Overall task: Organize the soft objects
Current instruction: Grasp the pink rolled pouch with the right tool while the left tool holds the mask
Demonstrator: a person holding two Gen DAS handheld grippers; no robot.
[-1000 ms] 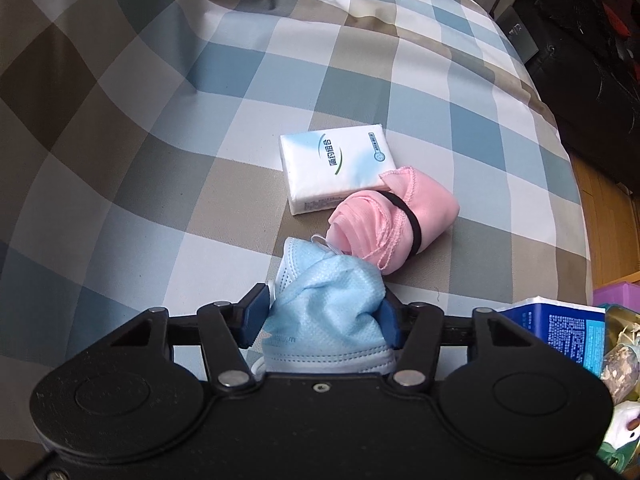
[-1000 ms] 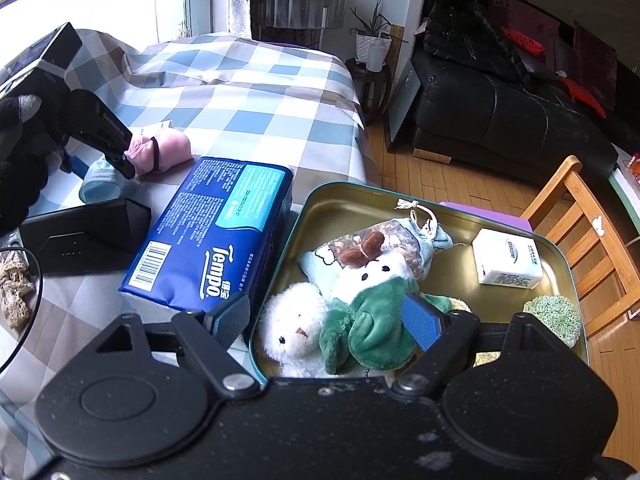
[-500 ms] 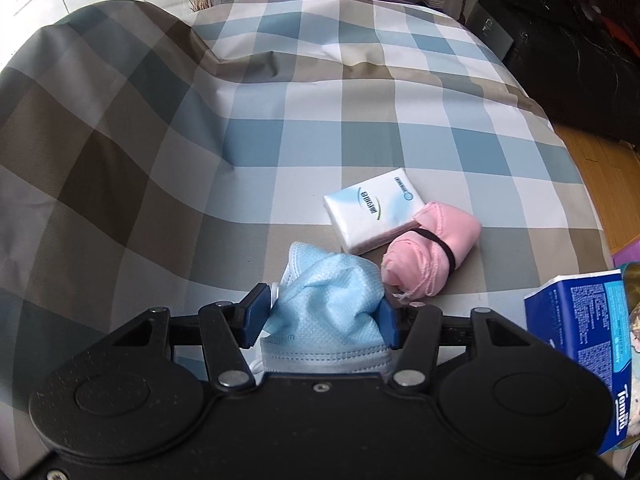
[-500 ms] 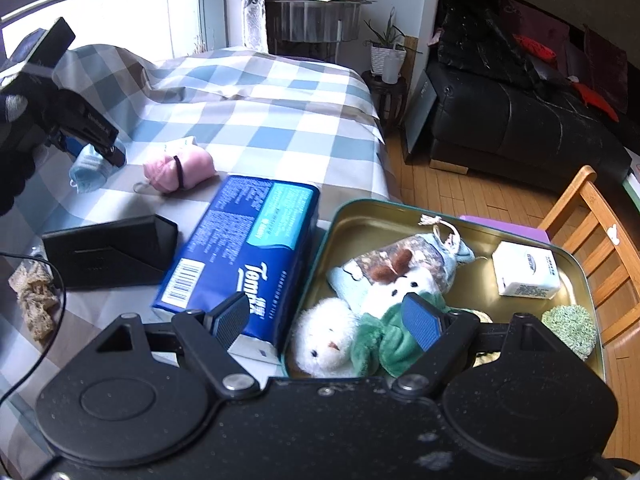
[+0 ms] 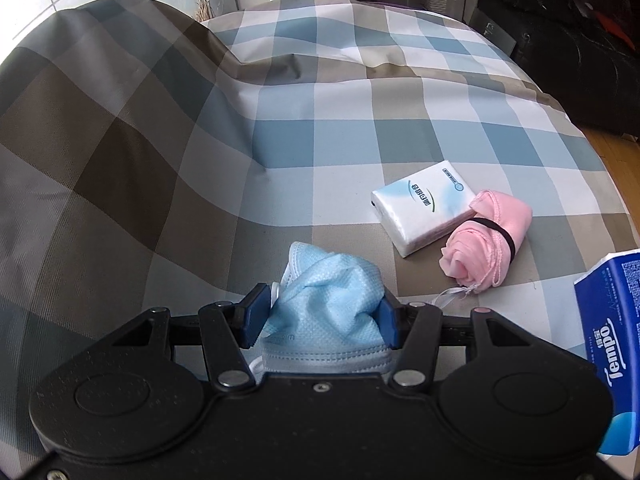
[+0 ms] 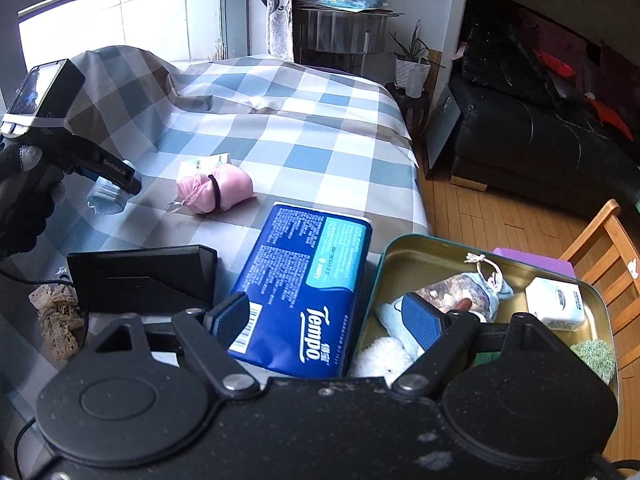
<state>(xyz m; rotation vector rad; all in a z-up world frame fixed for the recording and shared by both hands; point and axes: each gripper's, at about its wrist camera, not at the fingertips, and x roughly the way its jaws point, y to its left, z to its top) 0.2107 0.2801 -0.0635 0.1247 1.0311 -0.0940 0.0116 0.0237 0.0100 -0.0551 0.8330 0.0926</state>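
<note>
Left gripper [image 5: 320, 316]: pinched on the mask [image 5: 326, 312], blue pads pressed into both its sides; held in a gloved hand [image 6: 24, 196] at the left edge of the right wrist view.
Mask: crumpled, light blue, bunched between the pads, clear of the cloth [image 5: 280, 128] in the right wrist view.
Right gripper [image 6: 324, 320]: spread wide, nothing between the pads; left pad over the near corner of the Tempo pack [image 6: 304, 280], right pad over the tin [image 6: 460, 256].
Cloth: blue, white and brown check, draped over the bench, rising in a fold at the far left.
Pink roll [image 5: 486, 248]: pink fabric bound with a black band, lying on the cloth, touching the tissue pack [image 5: 420, 210].
Tissue pack: white and pale blue, flat on the cloth, partly behind the pink roll.
Tempo pack: dark blue, lying flat between the black box [image 6: 140, 276] and the tin, just beside the tin's left wall.
Tin: open, gold inside, at the bench's right end; contains a drawstring pouch [image 6: 468, 288], a white plush [image 6: 380, 360], a small white tissue pack [image 6: 556, 308] and a green puff [image 6: 592, 356].
Black box: on the bench, left of the Tempo pack.
Lace scrap [image 6: 60, 320]: beige, on the bench, left of the black box.
</note>
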